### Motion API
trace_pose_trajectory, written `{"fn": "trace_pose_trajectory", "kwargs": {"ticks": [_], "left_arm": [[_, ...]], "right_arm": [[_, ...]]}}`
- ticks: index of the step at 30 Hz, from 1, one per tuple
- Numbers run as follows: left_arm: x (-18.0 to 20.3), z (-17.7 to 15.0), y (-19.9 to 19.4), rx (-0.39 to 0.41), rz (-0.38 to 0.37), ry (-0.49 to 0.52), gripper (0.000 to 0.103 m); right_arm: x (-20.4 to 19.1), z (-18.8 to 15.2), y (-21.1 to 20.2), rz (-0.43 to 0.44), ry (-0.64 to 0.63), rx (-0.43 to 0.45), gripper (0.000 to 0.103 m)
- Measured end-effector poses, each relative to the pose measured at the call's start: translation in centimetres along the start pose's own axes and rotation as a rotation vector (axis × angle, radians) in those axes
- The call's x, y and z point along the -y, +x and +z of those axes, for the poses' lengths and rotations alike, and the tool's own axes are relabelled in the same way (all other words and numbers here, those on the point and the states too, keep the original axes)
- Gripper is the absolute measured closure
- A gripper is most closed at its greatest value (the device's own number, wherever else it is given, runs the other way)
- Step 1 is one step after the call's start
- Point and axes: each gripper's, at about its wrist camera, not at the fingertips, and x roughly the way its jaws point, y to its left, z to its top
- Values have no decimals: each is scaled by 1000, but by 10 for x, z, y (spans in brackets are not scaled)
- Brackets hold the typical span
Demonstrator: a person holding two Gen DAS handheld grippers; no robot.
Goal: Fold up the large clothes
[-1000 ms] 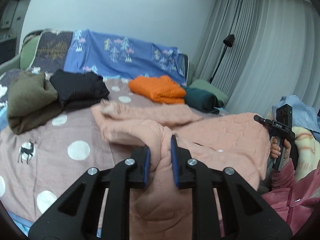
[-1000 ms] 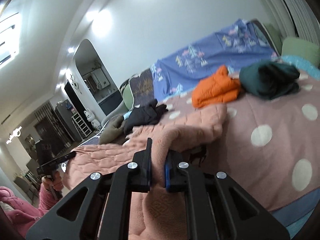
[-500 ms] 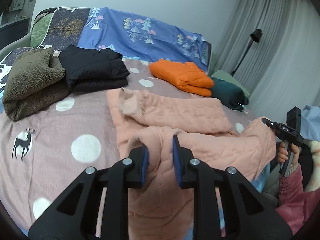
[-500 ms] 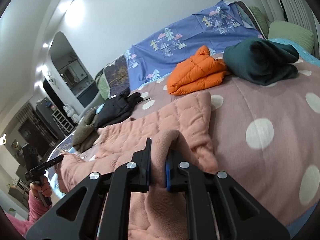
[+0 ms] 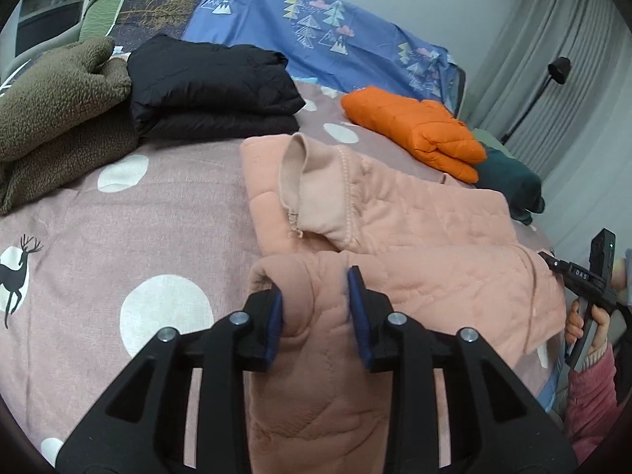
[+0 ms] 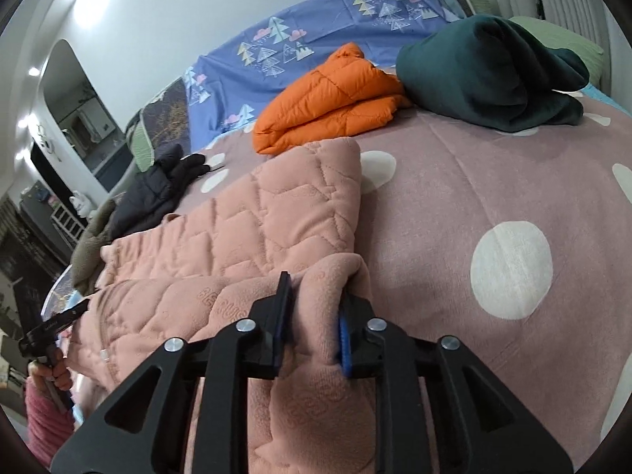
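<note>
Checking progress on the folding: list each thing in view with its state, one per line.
Pink quilted jacket: partly folded on the bed, hem between both grippers.
Left gripper: jaws just opened, fabric loose between them.
Right gripper: the same.
Orange jacket: folded.
Black jacket: folded.
Olive fleece: folded.
Dark green garment: bundled.

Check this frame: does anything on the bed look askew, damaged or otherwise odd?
Mostly tidy. The dark green garment is bunched rather than folded flat like the orange puffer jacket beside it. The pink quilted jacket lies half-folded, its hem overhanging the polka-dot bedspread. No damage visible.
</note>
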Motion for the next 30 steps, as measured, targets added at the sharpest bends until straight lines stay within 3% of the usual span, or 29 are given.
{"fn": "trace_pose_trajectory", "kwargs": {"ticks": [1,3,4,5,12,19,21,22,23,24,30], "left_arm": [[0,-1,-5,3,-10,-1,66],[1,-2,-13,12,-30,-3,54],[3,-4,-20,24,-16,1,35],[4,-6,-28,37,3,11,30],[-6,-39,-76,55,-51,-11,30],[8,-77,-81,-33,-91,27,30],[16,-82,-71,-58,-66,53,37],[18,-83,-68,-66,-59,56,62],[19,-83,-66,-78,-58,53,86],[20,-82,-64,-83,-61,43,89],[33,-42,-101,72,-155,43,93]], "right_arm": [[-1,-1,-8,-7,-7,3,57],[-5,-6,-24,-38,-48,34,39],[-7,-8,-29,-41,-67,35,39],[-7,-11,-35,-44,-82,28,39],[3,-43,-58,-39,-91,-10,39],[8,-61,-48,-6,-75,-59,39],[6,-62,-45,16,-63,-63,42],[2,-62,-46,29,-76,-58,68],[-2,-61,-49,23,-92,-46,80],[-4,-59,-52,33,-95,-37,91],[-14,-15,-88,204,-24,94,93]]}}
